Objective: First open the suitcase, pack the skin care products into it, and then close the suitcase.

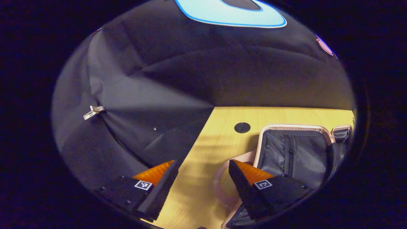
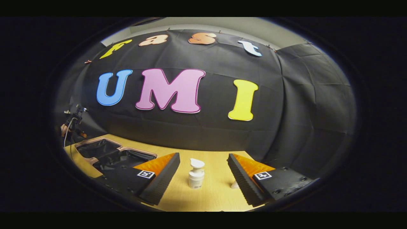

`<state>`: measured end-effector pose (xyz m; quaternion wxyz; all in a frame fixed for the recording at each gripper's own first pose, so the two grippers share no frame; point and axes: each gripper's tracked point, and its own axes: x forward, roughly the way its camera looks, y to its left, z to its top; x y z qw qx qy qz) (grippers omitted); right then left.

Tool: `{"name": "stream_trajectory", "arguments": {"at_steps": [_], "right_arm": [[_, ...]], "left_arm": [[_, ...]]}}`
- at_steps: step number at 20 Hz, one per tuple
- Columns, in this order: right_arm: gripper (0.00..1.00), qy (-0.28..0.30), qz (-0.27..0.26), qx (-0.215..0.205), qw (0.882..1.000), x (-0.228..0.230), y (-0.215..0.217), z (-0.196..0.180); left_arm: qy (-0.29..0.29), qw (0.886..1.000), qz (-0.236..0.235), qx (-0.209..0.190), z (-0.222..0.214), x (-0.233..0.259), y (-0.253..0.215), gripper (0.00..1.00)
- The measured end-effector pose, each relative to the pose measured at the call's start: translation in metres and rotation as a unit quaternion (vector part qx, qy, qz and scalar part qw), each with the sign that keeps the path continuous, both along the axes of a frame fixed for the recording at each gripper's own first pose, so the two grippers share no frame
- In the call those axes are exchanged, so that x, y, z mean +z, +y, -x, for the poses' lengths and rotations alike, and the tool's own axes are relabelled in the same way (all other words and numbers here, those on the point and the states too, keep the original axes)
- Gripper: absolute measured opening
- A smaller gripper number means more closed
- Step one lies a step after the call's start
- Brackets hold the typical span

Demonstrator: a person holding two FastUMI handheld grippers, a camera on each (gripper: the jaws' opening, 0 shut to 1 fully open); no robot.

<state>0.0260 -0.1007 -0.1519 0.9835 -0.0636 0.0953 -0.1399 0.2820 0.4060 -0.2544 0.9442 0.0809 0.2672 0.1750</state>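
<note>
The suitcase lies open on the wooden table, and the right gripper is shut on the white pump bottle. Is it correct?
Not quite. In the right gripper view the right gripper is open; the white pump bottle stands untouched between its fingers. The suitcase does lie open on the wooden table.

We hold our left gripper [image 1: 203, 178] with its two wedge-shaped fingers [image 1: 159, 187] spread wide apart, nothing between them, both angled slightly inward toward the tips. Each finger carries a small square marker tag near its base. Our right gripper [image 2: 203, 173] is likewise spread wide, its ridged fingers [image 2: 241, 179] gripping nothing and pointing forward, level and low. In the right gripper view, our left gripper shows small at the far left [image 2: 74, 122], with part of a hand [image 2: 63, 129] behind it.
</note>
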Motion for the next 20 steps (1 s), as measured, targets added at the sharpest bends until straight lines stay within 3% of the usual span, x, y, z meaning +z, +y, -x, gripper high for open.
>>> {"name": "stream_trajectory", "arguments": {"at_steps": [3,8,11,14,17,20], "right_arm": [[0.97,-0.003,0.001,-0.003,1.0,0.001,-0.008,0.004],[0.97,-0.005,-0.008,-0.006,1.0,-0.003,-0.015,0.012],[0.97,-0.008,-0.009,-0.017,1.0,-0.005,-0.03,0.026],[0.97,-0.007,-0.016,-0.026,1.0,-0.009,-0.042,0.035],[0.97,0.002,-0.022,-0.039,0.999,-0.022,-0.057,0.044],[0.97,0.005,-0.032,-0.059,0.998,-0.031,-0.075,0.056]], "left_arm": [[-0.085,0.996,0.008,-0.022,0.028,0.053,-0.044,0.98],[-0.158,0.984,0.046,-0.073,0.082,0.094,-0.155,0.98],[-0.17,0.979,0.023,-0.113,0.114,0.088,-0.237,0.98],[-0.162,0.969,0.07,-0.175,0.14,0.062,-0.335,0.98],[-0.137,0.952,0.117,-0.248,0.158,0.032,-0.433,0.98],[-0.108,0.926,0.136,-0.334,0.171,0.0,-0.524,0.98]]}}
